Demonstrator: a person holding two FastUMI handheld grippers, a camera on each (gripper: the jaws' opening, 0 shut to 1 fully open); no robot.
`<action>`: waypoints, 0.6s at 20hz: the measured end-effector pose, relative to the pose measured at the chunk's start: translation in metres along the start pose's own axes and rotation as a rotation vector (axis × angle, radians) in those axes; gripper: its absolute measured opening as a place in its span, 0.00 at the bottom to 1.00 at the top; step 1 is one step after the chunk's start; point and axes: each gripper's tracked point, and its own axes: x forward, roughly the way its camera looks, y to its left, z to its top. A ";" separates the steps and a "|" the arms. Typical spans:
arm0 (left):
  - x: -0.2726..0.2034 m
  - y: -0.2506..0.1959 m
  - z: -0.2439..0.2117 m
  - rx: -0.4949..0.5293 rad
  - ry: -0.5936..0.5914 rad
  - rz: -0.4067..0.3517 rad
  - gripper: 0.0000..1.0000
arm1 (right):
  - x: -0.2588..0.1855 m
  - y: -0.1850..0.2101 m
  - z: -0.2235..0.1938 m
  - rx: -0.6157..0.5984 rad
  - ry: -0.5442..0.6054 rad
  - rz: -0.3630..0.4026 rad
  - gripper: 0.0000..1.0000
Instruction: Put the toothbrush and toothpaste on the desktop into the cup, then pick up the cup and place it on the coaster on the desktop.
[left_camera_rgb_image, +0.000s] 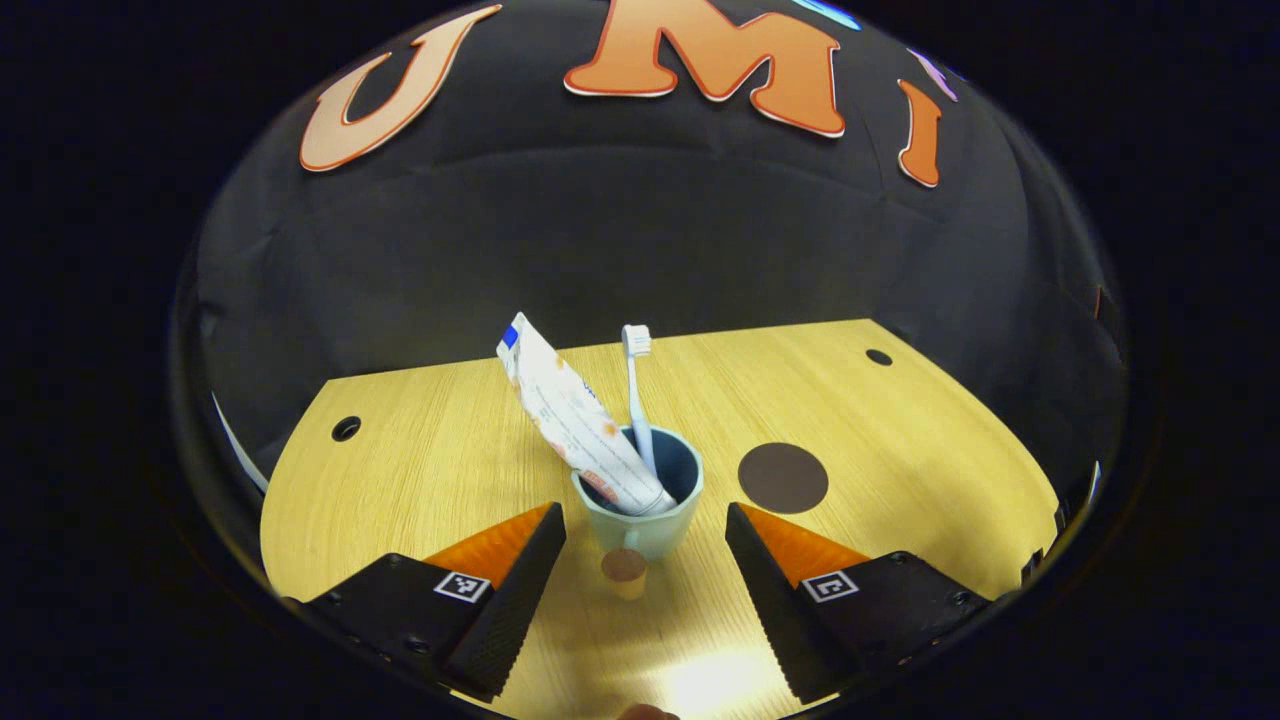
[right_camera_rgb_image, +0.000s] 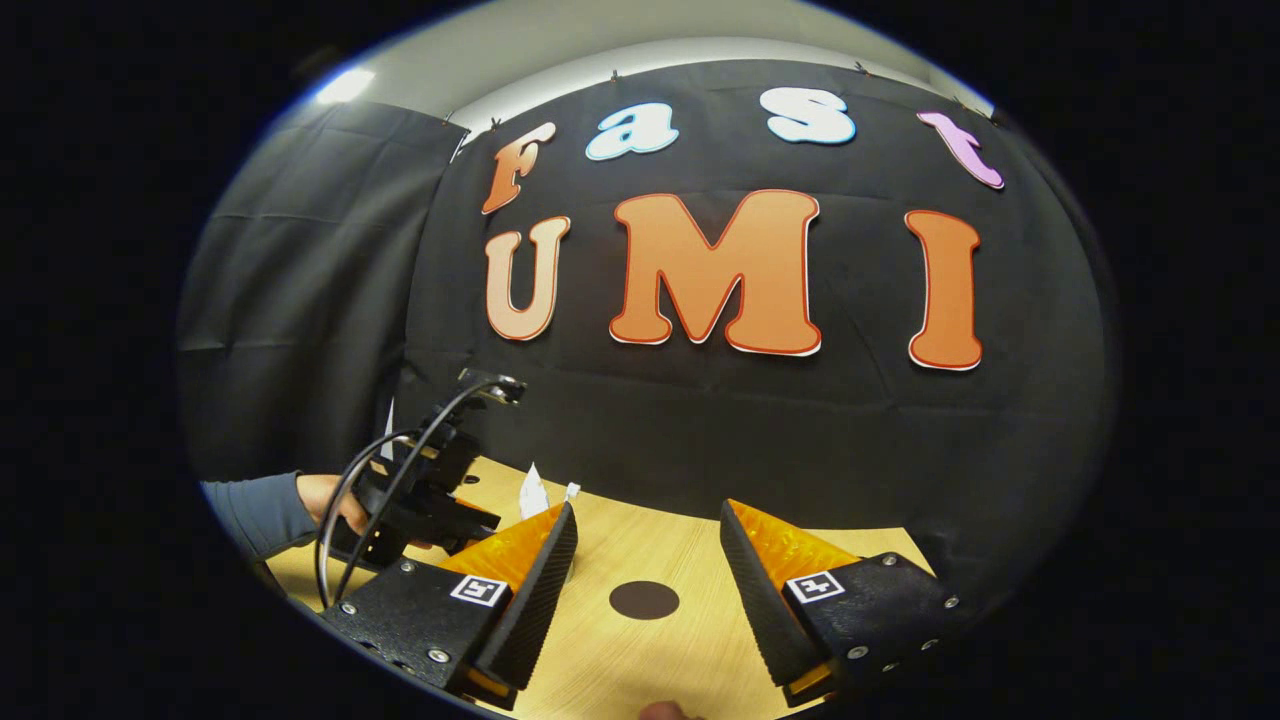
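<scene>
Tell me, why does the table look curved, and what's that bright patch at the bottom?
In the left gripper view the fisheye lens bows the table edges, and a lamp's glare whitens the wood near the bottom, in front of the cup; in the right gripper view the same bending curves the wall, with a ceiling light showing top left.

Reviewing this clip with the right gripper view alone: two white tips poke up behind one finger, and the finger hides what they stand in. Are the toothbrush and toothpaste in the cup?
Observer: Yes. The left gripper view shows the toothpaste and toothbrush both standing in the cup.
Operator: Is the cup on the coaster?
Observer: No. It stands on the bare table, beside the coaster and apart from it. The left gripper is open, with one finger on each side of the cup and neither touching it.
</scene>
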 end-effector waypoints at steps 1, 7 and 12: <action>0.000 0.001 -0.003 0.005 0.026 0.014 0.97 | 0.000 0.001 0.002 -0.004 0.001 0.001 0.86; -0.004 0.001 -0.013 0.000 0.163 0.014 0.96 | -0.012 0.000 0.011 -0.001 -0.014 0.003 0.88; -0.006 -0.003 -0.025 0.026 0.290 0.004 0.94 | -0.038 -0.010 0.000 -0.017 -0.010 -0.005 0.89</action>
